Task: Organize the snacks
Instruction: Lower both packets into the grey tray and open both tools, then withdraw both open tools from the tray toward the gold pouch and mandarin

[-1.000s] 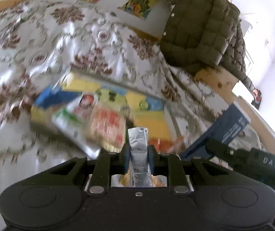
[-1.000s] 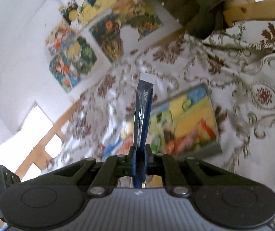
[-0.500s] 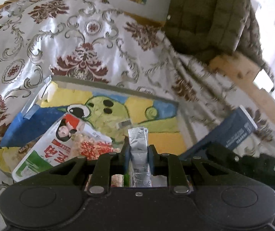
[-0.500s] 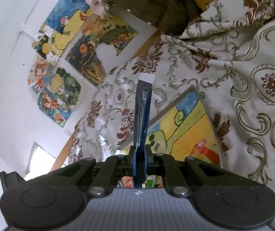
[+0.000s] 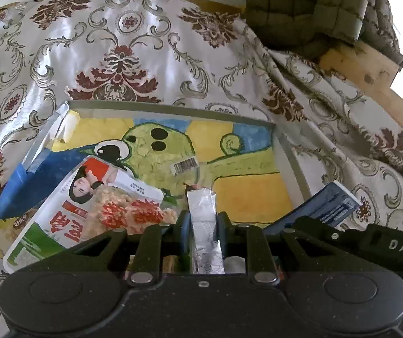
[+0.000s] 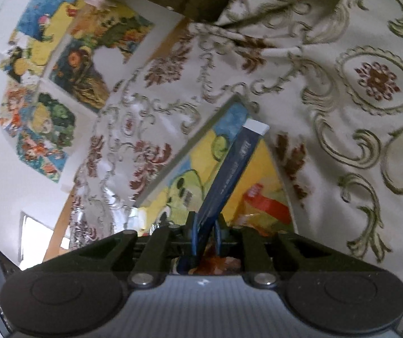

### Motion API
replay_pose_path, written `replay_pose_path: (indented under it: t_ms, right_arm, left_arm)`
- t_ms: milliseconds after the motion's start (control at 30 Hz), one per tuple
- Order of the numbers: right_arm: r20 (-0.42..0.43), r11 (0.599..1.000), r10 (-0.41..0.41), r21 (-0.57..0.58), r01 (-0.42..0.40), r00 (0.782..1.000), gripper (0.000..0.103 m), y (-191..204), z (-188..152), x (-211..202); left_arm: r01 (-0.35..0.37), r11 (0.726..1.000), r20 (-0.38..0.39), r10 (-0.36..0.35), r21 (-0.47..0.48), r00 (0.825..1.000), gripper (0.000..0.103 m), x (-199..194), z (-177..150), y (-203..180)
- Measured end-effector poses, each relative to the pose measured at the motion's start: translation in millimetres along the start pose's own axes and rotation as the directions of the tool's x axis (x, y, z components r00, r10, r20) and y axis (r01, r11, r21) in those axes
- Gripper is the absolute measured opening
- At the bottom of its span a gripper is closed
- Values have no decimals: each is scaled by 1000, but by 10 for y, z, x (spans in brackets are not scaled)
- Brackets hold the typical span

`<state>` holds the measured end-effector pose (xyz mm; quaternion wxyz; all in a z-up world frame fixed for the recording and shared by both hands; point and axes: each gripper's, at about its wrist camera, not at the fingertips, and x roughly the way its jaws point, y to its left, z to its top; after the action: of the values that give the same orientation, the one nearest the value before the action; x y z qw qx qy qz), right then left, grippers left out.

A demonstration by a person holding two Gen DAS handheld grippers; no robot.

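Observation:
A shallow tray [image 5: 291, 157] with a painted green-and-yellow bottom lies on the patterned cloth. A white and red snack bag [image 5: 88, 205] lies in its near left part, over a blue packet [image 5: 41, 177]. My left gripper [image 5: 201, 219] is shut on a silver foil packet [image 5: 201, 214], held over the tray's near edge. My right gripper [image 6: 205, 235] is shut on a dark blue flat packet [image 6: 229, 169], tilted over the tray [image 6: 215, 112]; this packet also shows in the left wrist view [image 5: 322, 205]. An orange-red snack bag [image 6: 263, 205] lies in the tray under the right gripper.
A floral satin cloth [image 5: 134, 42] covers the table. A quilted olive jacket [image 5: 308, 8] hangs on a wooden frame [image 5: 370, 79] at the back right. Paintings [image 6: 55, 64] hang on the white wall behind.
Both grippers have moved down and closer over the tray with their packets still held. The blue packet in the right gripper now tilts to the right over the tray.

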<state>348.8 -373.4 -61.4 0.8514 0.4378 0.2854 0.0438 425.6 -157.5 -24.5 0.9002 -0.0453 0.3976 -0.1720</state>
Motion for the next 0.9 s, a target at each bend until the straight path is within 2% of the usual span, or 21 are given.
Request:
replay_pose_path:
  t_ms: [67, 200, 333, 433, 500, 700, 800, 900]
  right_arm:
    - [-9, 1000, -10, 9, 10, 1000, 18, 7, 16, -14]
    - [-19, 1000, 5, 15, -5, 1000, 46, 54, 39, -70]
    - [-18, 1000, 9, 4, -9, 1000, 60, 112, 80, -157]
    - [-8, 999, 26, 23, -26, 1000, 70, 113, 101, -253]
    - [2, 999, 38, 31, -38, 999, 78, 106, 116, -326]
    - [42, 998, 58, -17, -57, 997, 89, 148, 119, -611]
    - [50, 995, 67, -73, -63, 996, 96, 217, 70, -768]
    - [56, 987, 40, -159, -30, 998, 100, 356, 13, -920]
  left_arm:
    - [-13, 1000, -5, 13, -7, 1000, 24, -2, -1, -4]
    - [-15, 1000, -1, 15, -26, 1000, 35, -59, -14, 6]
    - [-23, 999, 12, 24, -28, 1000, 45, -166, -16, -3]
    - [-22, 999, 43, 23, -36, 999, 57, -307, -18, -7]
    - [-25, 999, 79, 28, -45, 996, 70, -431, -30, -2]
    - [-32, 998, 161, 41, -57, 986, 86, -832, -83, -9]
    - [-33, 998, 202, 45, -58, 978, 91, -1057, -127, -19]
    - [-37, 998, 228, 49, -56, 972, 96, -1286, -199, -38]
